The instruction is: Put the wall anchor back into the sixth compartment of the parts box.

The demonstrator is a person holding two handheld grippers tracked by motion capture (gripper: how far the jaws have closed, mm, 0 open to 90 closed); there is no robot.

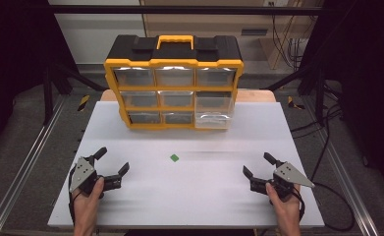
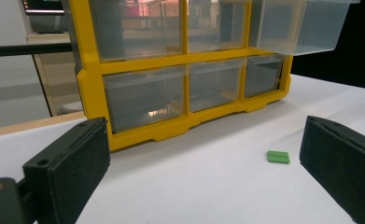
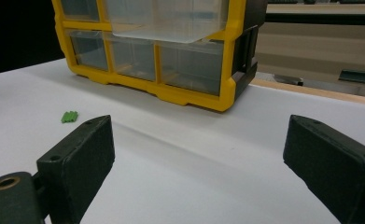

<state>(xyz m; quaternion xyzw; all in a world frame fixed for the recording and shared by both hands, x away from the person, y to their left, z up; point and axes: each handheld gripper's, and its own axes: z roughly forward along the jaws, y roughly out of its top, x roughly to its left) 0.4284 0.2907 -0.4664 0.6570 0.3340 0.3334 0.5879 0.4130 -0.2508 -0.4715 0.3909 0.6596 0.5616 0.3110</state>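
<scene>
Now both tongs, the left gripper [image 1: 112,164] and right gripper [image 1: 256,164], gape wide near the table's [image 1: 189,196] front corners, holding nothing; the little green block [image 1: 174,158] lies between them.

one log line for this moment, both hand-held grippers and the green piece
left hand-held gripper: open, empty | right hand-held gripper: open, empty | green piece: on table between them, untouched | organizer: one right drawer pulled out

one yellow organizer [image 1: 174,88] with nine clear drawers, one drawer [image 1: 213,119] pulled out, one green piece [image 1: 174,158], two grippers, left [image 1: 110,164] and right [image 1: 259,165], one white table [image 1: 189,196], two hands
</scene>
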